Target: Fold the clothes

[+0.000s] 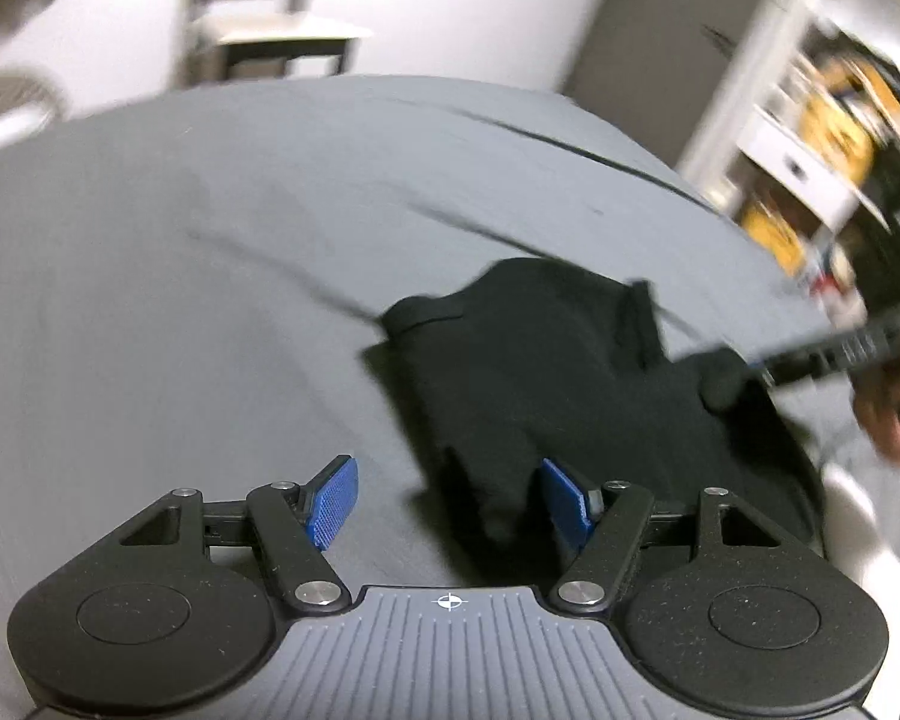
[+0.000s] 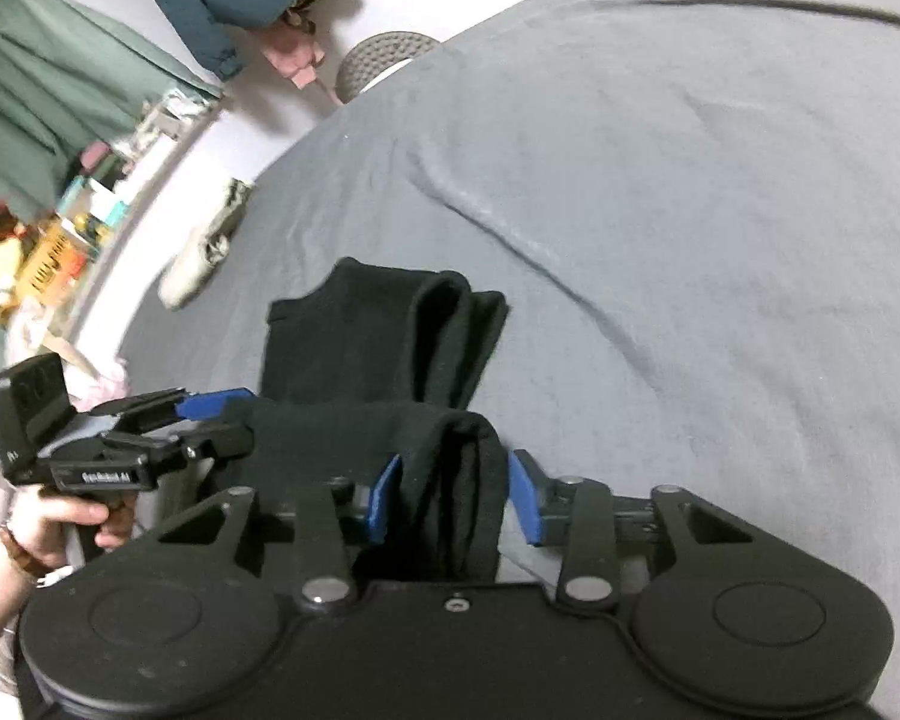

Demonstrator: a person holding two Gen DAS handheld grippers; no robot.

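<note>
The black garment (image 2: 384, 348) lies partly folded on the grey bed sheet (image 2: 690, 180), in the lower centre of the right wrist view. Its long axis runs from the lower centre of that frame toward the upper left, away from the right gripper (image 2: 450, 495).

Right gripper: the blue fingers (image 2: 525, 498) stand apart, one on each side of a bunched fold of the garment. The cloth sits between them, but the pads do not press it flat, so the fingers are not clamped.

Left gripper (image 1: 450, 501): in the left wrist view the blue fingers (image 1: 333, 501) stand wide apart. The near edge of the garment reaches into the gap at the lower centre, close beside the finger at the right. No grip is made. In the right wrist view this gripper appears at the lower left, held by a hand (image 2: 48, 531), its tip at the garment's left edge.

Both grippers are at the near end of the garment; the right one is better placed, with cloth already between its fingers. Judgement: the next move calls for closing on this near edge and carrying it along the long axis toward the far end.
</note>
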